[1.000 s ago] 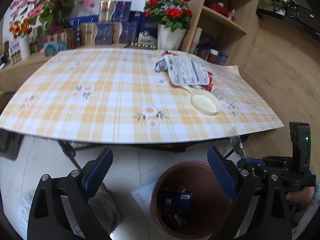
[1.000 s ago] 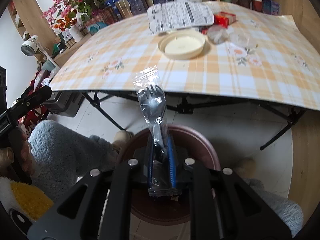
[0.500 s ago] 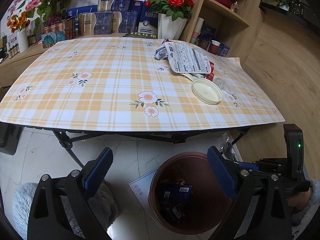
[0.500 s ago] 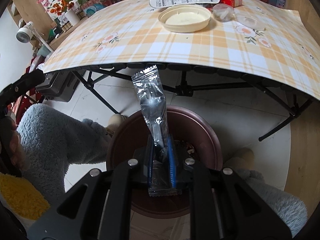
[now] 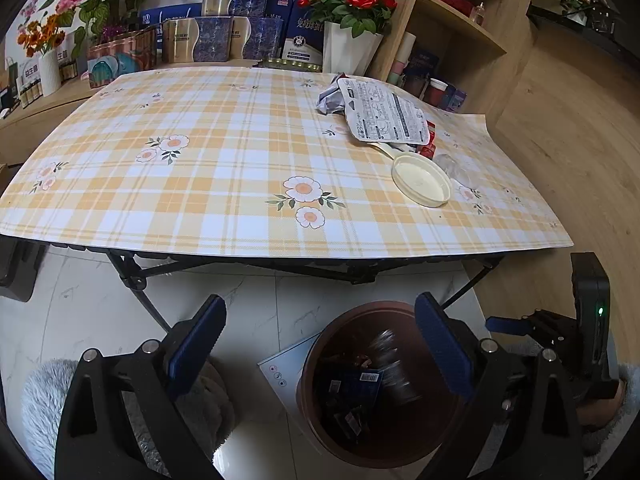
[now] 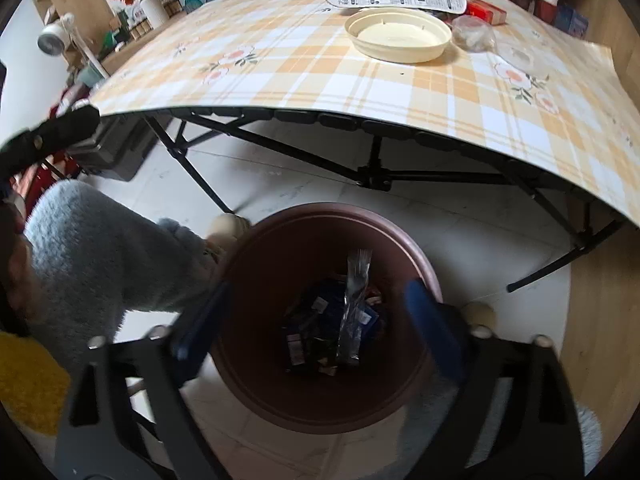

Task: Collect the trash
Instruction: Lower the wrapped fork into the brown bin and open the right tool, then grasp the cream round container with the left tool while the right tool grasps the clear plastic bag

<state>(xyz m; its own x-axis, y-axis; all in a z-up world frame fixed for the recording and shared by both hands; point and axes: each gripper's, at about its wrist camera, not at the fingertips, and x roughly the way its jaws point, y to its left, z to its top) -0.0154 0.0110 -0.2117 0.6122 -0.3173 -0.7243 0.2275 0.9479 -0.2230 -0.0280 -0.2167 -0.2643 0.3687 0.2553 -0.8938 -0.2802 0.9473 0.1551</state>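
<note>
A brown round bin (image 6: 332,400) stands on the floor in front of the table, with dark wrappers in it. A clear plastic packet with a fork (image 6: 354,308) lies loose inside the bin, seen blurred in the left wrist view (image 5: 394,364). My right gripper (image 6: 316,324) is open and empty right above the bin. My left gripper (image 5: 320,344) is open and empty, low beside the bin (image 5: 316,412). On the table lie a cream lid (image 5: 420,178), a printed white wrapper (image 5: 384,114), a crumpled clear plastic (image 5: 454,168) and a red pack (image 5: 430,148).
The table has a yellow plaid cloth (image 5: 224,168) and black folding legs (image 5: 132,280). Flowers, boxes and a wooden shelf (image 5: 460,28) stand behind it. A white sheet (image 5: 284,368) lies on the floor by the bin. The person's grey fleece sleeve (image 6: 100,252) is left of the bin.
My right gripper has opened and let go of the fork packet, which has dropped into the bin. The left gripper has stayed open and barely moved.
</note>
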